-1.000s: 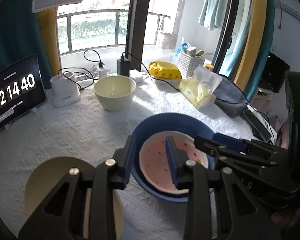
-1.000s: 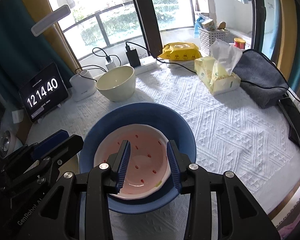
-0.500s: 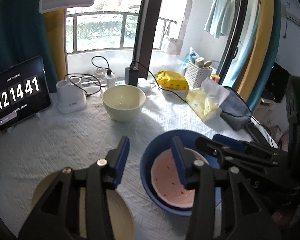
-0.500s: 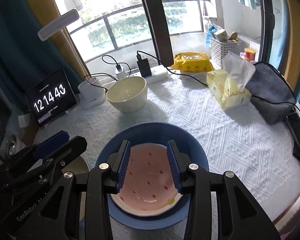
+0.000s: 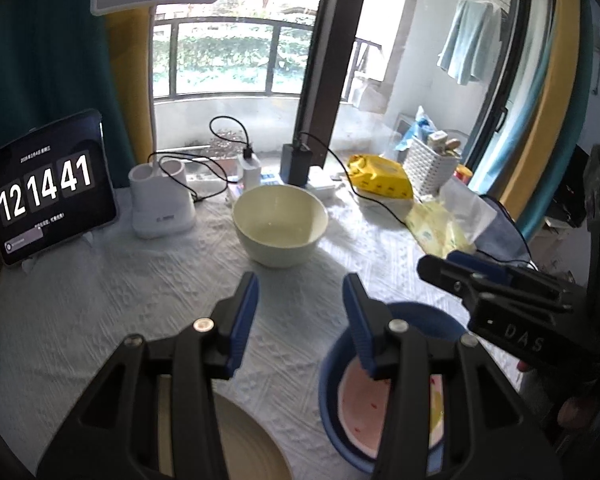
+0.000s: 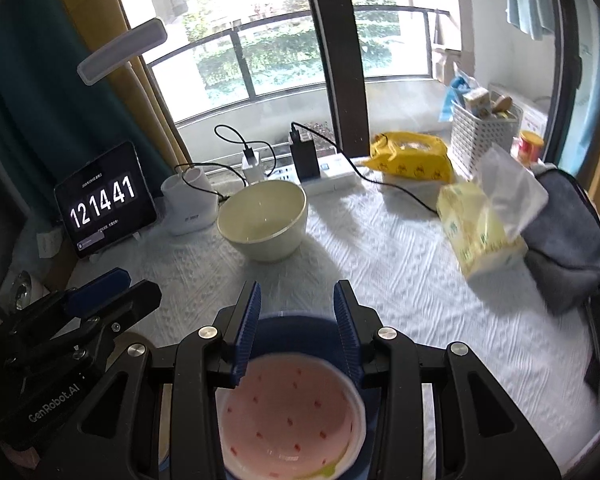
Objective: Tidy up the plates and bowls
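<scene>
Tablet screen [image 5: 48, 192]: clock digits "12 14 41"; the smaller lines are illegible. Left hand-held gripper [image 6: 80, 332] body: "GenRobot.AI". Right hand-held gripper [image 5: 480, 280] body: letters "DAS".

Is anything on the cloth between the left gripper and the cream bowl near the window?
Nothing visible. Bare white tablecloth lies between the open left gripper and the cream bowl. The blue bowl holding the pink spotted dish sits off to its right.

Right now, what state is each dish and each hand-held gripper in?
Pink bowl: nested in the blue bowl.
Blue bowl: upright on the cloth.
Cream bowl: upright, empty, alone.
Tan plate: flat, bare.
Left hand-held gripper: just opened, holding nothing.
Right hand-held gripper: open, holding nothing.
</scene>
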Available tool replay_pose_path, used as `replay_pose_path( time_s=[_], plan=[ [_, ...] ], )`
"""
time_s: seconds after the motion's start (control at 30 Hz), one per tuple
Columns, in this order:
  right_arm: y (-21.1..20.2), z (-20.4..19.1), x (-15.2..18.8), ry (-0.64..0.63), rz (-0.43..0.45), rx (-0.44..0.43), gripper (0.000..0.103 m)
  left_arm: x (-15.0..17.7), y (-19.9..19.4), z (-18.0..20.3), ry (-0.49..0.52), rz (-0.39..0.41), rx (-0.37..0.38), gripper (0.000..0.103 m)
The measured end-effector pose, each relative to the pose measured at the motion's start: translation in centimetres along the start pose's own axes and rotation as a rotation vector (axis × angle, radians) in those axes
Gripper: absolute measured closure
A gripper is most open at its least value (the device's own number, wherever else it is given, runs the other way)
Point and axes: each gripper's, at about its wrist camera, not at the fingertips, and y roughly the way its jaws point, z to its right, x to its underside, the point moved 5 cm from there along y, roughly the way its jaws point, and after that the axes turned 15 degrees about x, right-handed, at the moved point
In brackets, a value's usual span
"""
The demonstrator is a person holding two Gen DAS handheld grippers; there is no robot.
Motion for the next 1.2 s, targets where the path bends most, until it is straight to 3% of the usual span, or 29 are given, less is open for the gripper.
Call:
replay_pose_path(
  time_s=[0.8, 1.2],
  plan=[
    [8.3, 0.1, -6.6, -0.151, -0.062, -0.099, 0.063, -3.4, 6.8, -5.0, -0.111, -0.03, -0.1, 0.057],
    [14.1, -1.2, -7.6, -0.201, -0.15, -0.125, 0.063, -3.1, 10.7, -6.9, -0.154, -0.088, -0.126, 0.057]
  ],
)
